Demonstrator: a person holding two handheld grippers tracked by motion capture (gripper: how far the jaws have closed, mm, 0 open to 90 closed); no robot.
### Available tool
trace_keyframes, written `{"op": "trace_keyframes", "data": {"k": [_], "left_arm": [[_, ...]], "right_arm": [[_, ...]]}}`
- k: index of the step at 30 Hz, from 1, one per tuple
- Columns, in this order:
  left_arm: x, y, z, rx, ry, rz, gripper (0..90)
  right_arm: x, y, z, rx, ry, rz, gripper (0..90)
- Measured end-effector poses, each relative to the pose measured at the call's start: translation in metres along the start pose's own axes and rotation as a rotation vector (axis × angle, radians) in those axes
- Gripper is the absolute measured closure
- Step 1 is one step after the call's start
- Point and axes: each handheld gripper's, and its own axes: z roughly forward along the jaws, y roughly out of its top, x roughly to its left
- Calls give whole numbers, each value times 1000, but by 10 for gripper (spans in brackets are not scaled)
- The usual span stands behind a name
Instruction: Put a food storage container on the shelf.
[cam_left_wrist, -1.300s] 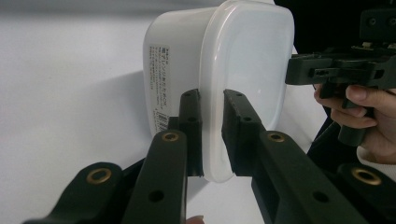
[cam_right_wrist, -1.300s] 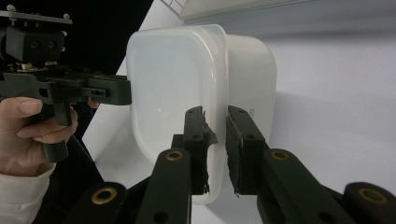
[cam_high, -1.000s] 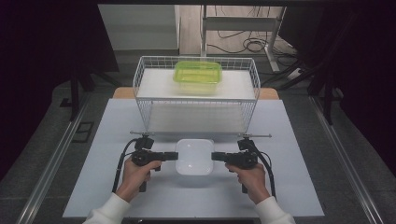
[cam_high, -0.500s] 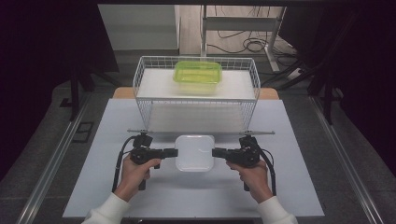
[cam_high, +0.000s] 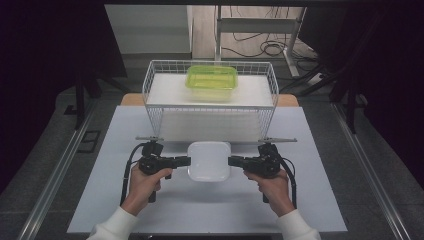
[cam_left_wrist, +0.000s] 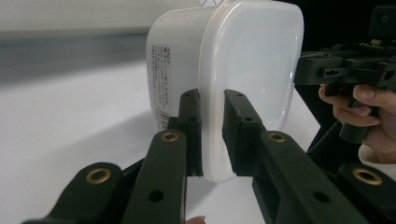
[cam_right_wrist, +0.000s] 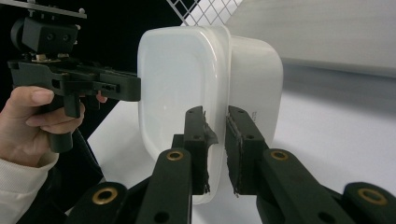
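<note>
Left gripper view alone shows container (cam_left_wrist: 224, 70) label, illegible.

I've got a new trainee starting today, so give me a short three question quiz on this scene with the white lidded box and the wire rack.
1. True or false: both the left gripper and the right gripper are clamped on the rim of the white container.
2. What sits on top of the wire rack? A) a red mug B) a green lidded container C) a stack of plates
3. From the high view, does the white container lie in front of the rack, on the person's side, or behind it?

Key
1. True: in each gripper view the jaws pinch the lid rim, from opposite sides.
2. B, the green container.
3. In front, on the white table.
</note>
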Motion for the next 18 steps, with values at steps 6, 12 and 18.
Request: {"op": "trace_keyframes", "data": {"k": [6,12,18], "left_arm": [[-3,8,-10,-22,4,19,777],[-8,20,-15,-39,10,33,778],[-13,32,-19,-51,10,48,778]], "right_arm": [[7,10,-1,-10,9,-25,786],[10,23,-3,-25,7,-40,786],[15,34,-8,-44,7,-57,786]]}}
